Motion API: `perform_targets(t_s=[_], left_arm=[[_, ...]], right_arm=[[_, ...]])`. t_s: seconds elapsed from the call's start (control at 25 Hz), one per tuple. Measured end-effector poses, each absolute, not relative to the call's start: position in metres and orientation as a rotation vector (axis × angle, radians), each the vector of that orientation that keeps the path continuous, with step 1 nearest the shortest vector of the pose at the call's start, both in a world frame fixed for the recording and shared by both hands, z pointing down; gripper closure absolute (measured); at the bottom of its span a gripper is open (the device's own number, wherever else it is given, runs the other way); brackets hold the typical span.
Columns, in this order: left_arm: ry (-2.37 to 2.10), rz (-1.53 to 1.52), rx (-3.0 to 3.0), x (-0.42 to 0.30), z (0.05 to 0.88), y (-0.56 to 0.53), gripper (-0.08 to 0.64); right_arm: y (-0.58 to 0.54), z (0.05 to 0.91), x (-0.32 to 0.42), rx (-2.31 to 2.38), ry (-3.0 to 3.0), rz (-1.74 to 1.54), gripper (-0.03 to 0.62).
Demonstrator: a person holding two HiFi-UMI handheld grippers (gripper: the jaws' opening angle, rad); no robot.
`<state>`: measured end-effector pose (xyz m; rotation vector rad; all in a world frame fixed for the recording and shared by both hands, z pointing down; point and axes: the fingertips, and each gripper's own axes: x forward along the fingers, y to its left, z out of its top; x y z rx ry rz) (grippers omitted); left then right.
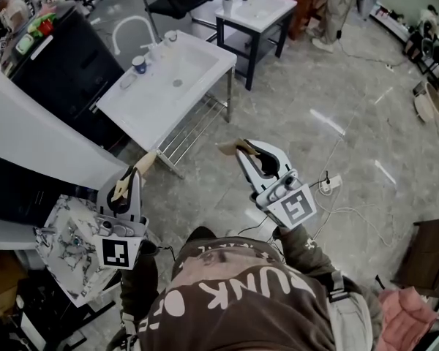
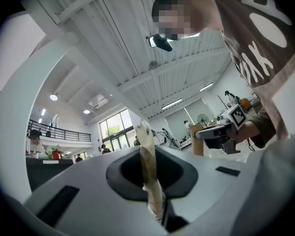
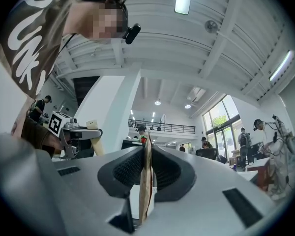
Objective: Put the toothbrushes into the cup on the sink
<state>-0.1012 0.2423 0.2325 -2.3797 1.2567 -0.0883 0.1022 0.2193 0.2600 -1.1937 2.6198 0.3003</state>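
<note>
Matt plastic, pale wood, gloss and polish
Left tongs (image 1: 130, 183) and right tongs (image 1: 253, 154) are smooth matt grey plastic with black ribbed pads (image 3: 129, 168) — the left toothbrush (image 2: 148, 156) and right toothbrush (image 3: 146, 171) look like pale, dull wood; the sink (image 1: 143, 104) is glossy white, the floor (image 1: 293, 101) polished, stone-like.

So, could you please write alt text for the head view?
From above, a person holds a gripper in each hand: the left claw grips a tan toothbrush, the right claw a second toothbrush. A white sink stands ahead to the left on the grey floor.
</note>
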Motion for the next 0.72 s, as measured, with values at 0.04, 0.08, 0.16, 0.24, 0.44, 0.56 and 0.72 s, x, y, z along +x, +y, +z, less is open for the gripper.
perform_targets(t_s=[0.04, 0.08, 0.16, 0.24, 0.44, 0.56, 0.72], left_arm=[[1.258, -0.094, -2.380, -0.098, 0.233, 0.242, 0.543], [1.262, -0.099, -2.381, -0.095, 0.235, 0.240, 0.543], [1.272, -0.104, -2.385, -0.093, 0.237, 0.235, 0.543], [1.281, -0.113, -2.385, -0.093, 0.239, 0.228, 0.543], [1.298, -0.116, -2.373, -0.100, 0.248, 0.194, 0.544], [1.301, -0.117, -2.372, -0.111, 0.258, 0.158, 0.545], [1.317, -0.128, -2.364, -0.130, 0.270, 0.089, 0.545]], right_arm=[[0.217, 0.260, 0.106, -1.191, 2.621, 0.302, 0.528], [0.215, 0.260, 0.109, -1.189, 2.622, 0.303, 0.528], [0.208, 0.261, 0.113, -1.187, 2.622, 0.300, 0.528], [0.200, 0.261, 0.115, -1.180, 2.623, 0.303, 0.528], [0.166, 0.263, 0.111, -1.166, 2.629, 0.339, 0.528], [0.133, 0.271, 0.104, -1.180, 2.646, 0.346, 0.528], [0.078, 0.279, 0.093, -1.161, 2.686, 0.355, 0.528]])
